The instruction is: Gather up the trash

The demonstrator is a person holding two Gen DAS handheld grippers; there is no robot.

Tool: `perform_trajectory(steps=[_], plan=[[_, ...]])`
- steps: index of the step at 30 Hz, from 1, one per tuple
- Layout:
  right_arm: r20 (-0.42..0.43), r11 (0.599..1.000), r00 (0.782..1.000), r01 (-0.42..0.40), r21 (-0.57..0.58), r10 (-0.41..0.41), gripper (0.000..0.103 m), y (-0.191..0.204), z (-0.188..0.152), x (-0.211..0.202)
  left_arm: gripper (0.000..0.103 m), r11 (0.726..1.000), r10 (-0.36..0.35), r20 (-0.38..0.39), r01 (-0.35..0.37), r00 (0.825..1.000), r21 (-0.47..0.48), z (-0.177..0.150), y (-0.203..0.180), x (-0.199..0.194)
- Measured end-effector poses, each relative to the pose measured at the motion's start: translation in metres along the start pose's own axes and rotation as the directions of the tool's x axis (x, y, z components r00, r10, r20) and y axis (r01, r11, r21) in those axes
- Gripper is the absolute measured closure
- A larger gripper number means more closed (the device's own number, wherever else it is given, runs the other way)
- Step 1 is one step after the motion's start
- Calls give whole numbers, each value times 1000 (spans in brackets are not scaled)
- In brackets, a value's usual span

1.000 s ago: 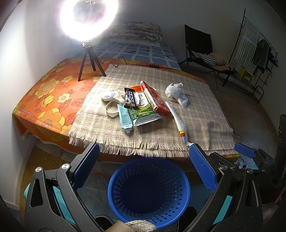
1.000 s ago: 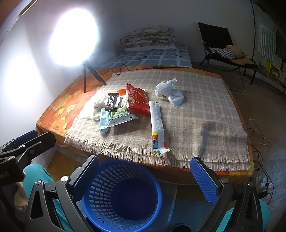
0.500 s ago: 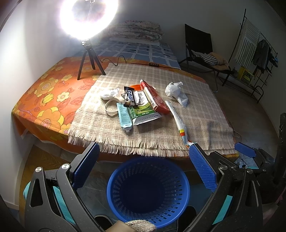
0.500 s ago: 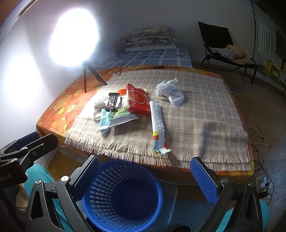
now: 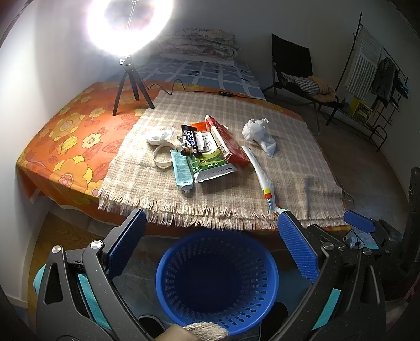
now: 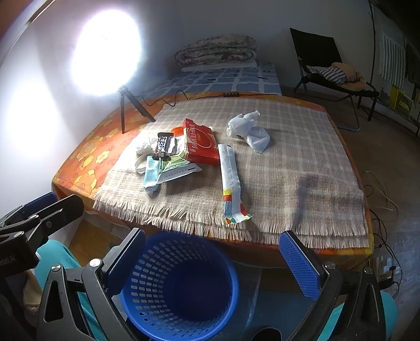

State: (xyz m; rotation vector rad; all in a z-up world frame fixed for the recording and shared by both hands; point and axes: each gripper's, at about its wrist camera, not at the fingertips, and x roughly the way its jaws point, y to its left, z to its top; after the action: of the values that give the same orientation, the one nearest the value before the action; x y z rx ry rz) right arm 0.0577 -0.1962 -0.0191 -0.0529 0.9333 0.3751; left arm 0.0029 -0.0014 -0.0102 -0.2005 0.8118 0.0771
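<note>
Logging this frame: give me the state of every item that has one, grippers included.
Left gripper: open, holding nothing.
Right gripper: open, holding nothing.
Blue basket: upright on the floor, nothing visible inside.
Ring light: switched on.
Red box: torn open, lying flat.
White plastic bag: crumpled.
Long wrapper: flattened, overhanging the fringe.

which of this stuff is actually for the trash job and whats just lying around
For the job:
blue basket
long white wrapper
red box
green carton
teal tube
dark snack wrapper
crumpled tissue
white plastic bag
tape ring

Just lying about:
ring light
folded quilt
black chair
checked cloth
</note>
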Motion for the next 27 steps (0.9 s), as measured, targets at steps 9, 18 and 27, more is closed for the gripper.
perform_trajectory(steps=[9,18,27], plan=[[-20,1000,1000,-3,12,3,0,0,1,3,1,1000,-2,-3,2,1000,-1,0,0,0],[-34,1000,999,-7,20,8,0,0,1,8,1,1000,0,-6,0,1000,-1,-2,-1,2],[-27,999,999,-20,30,21,0,-2,2,11,1,1000,1,-9,-1,1000,-1,-14,-3,7]])
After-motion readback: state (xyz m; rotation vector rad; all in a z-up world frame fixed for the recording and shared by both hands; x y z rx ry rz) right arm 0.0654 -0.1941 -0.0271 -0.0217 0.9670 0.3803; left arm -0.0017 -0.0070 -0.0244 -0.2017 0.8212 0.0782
